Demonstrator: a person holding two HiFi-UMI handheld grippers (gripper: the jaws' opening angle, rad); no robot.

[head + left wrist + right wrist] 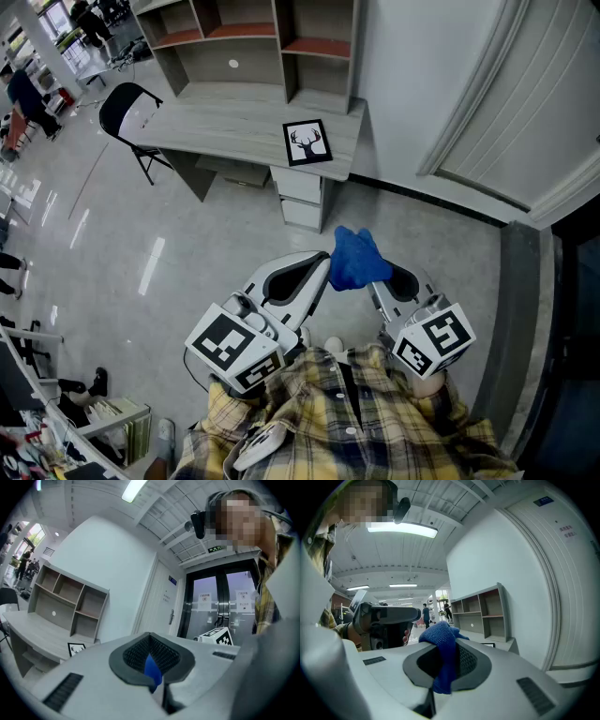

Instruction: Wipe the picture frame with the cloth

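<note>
No wiping has started yet. The picture frame (307,142) lies on the far desk (216,127), well apart from both grippers. Near the person, the right gripper (382,278) is closed tight on the blue cloth (356,258). The left gripper (325,265) is closed too, pinching a little bit of it.

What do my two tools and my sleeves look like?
The left tool and right tool are pale grey shells with dark ribbed pads at the tips. Each carries a white cube printed with black square markers. The shirt is yellow plaid.

Overhead plus level close-ups, cloth (356,258) shared
</note>
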